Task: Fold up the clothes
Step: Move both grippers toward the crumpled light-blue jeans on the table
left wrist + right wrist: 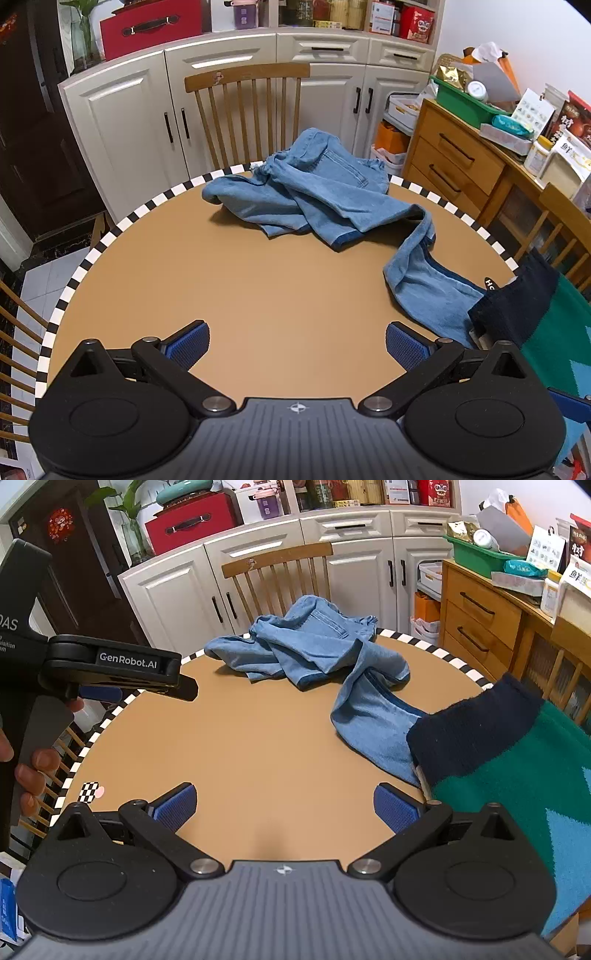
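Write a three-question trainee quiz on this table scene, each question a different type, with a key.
1. True or false: the left tongs are shut on the blue jeans.
2. Multiple choice: where do the jeans lie on the round table? A) in a crumpled heap toward the far edge, one leg trailing toward the near right; B) folded flat at the centre; C) on the floor.
3. Fill in: a dark navy and ____ sweater covers the end of the trailing leg.

Key: 1 false, since both the left and the right tongs are open and hold nothing; 2 A; 3 green.
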The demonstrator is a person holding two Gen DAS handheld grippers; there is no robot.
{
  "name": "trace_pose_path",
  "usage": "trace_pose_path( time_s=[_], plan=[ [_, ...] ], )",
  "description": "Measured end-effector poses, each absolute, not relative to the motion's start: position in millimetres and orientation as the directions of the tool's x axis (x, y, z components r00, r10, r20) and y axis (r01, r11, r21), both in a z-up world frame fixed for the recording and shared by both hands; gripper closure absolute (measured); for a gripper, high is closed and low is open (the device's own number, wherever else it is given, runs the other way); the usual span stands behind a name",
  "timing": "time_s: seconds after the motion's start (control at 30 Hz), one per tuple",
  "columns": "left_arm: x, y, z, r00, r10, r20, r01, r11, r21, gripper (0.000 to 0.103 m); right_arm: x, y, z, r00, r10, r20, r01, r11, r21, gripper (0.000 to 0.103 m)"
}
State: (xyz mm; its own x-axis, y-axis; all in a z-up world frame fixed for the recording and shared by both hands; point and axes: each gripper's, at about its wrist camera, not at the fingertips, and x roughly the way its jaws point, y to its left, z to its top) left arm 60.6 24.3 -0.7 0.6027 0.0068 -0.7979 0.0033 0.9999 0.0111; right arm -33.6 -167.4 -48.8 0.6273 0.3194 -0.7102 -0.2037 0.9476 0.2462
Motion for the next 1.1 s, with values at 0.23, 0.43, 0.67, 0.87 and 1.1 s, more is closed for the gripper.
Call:
trace_pose_path(
  time_s=[0.23, 0.43, 0.67, 0.87, 1.1],
  plan=[
    [65, 23, -2, 0.596, 0.004, -0.803, 0.009, 1.000, 0.011, 0.000, -32, -166, -51, 0.623, 0.316, -0.715, -0.202, 0.949, 0.243, 0.001],
    [69, 24, -4, 0.591, 0.001, -0.807, 0.010, 1.000, 0.008, 0.000, -31, -165, -52, 0.619, 0.315, -0.720, -0.202, 0.949, 0.241, 0.001],
    [74, 24, -7, 0.586, -0.003, -0.810, 0.009, 1.000, 0.002, 0.000, -28, -164, -54, 0.617, 0.312, -0.723, -0.199, 0.950, 0.240, 0.001],
    [81, 27, -10, 0.583, -0.009, -0.813, 0.009, 1.000, -0.005, 0.000, -17, -165, -50, 0.640, 0.293, -0.710, -0.196, 0.956, 0.218, 0.001],
    [98, 32, -15, 0.582, -0.020, -0.813, 0.013, 1.000, -0.015, 0.000, 24, -164, -20, 0.719, 0.255, -0.647, -0.261, 0.961, 0.088, 0.001]
  ],
)
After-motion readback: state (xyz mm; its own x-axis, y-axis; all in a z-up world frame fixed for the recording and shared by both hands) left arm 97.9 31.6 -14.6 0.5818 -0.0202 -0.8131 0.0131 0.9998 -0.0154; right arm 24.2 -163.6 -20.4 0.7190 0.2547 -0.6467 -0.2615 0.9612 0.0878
